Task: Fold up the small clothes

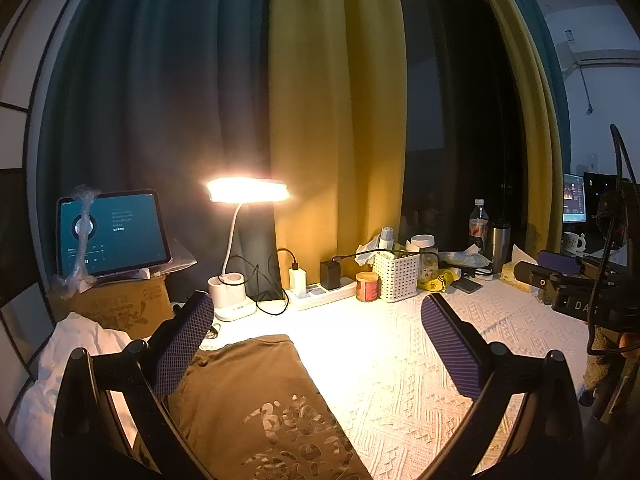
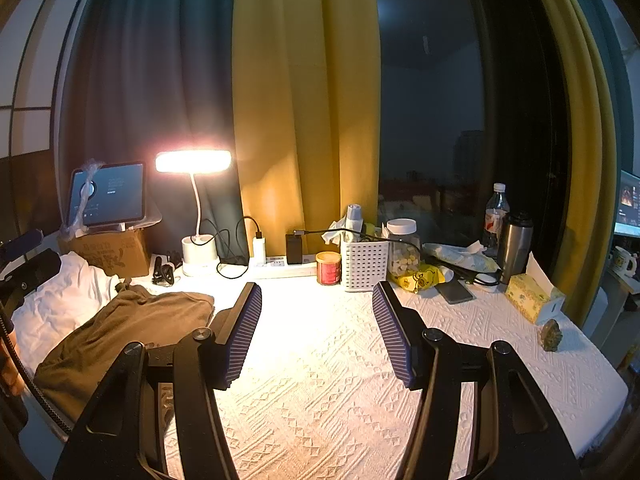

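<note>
Both grippers' fingers (image 1: 188, 344) (image 2: 240, 336) hung wide open, empty; next, grasping the brown shirt (image 1: 256, 408) began folding.

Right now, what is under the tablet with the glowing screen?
The glowing tablet sits on a white stand on top of a brown cardboard box with printed letters. What is inside the box cannot be seen; it is closed. A clear plastic strip hangs across the screen.

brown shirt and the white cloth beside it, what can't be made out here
- Brown shirt: lower part cut off by the left wrist view's bottom edge; left tongs cover its left side.
- Its print: too dim to read.
- White cloth: bunched, kind unclear.
- Tablet text: too small.
</note>
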The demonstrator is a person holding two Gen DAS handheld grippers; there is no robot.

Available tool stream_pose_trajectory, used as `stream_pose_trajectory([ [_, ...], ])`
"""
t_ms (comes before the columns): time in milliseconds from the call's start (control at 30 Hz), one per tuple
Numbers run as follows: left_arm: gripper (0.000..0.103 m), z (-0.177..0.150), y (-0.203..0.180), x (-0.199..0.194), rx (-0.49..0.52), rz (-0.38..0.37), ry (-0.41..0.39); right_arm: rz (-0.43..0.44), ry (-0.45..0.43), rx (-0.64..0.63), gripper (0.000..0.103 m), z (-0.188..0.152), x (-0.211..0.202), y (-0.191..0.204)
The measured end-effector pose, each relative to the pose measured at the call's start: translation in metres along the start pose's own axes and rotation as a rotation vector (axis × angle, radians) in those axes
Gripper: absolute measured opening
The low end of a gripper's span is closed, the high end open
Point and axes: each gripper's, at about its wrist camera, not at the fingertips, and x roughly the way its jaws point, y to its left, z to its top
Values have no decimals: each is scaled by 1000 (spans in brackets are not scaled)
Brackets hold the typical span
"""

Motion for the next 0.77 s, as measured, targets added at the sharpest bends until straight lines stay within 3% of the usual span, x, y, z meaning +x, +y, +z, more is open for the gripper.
stream_pose_trajectory([
  [767, 102, 0, -3, 1, 7, -27, 17, -4, 4, 3, 61, -4, 0, -6],
])
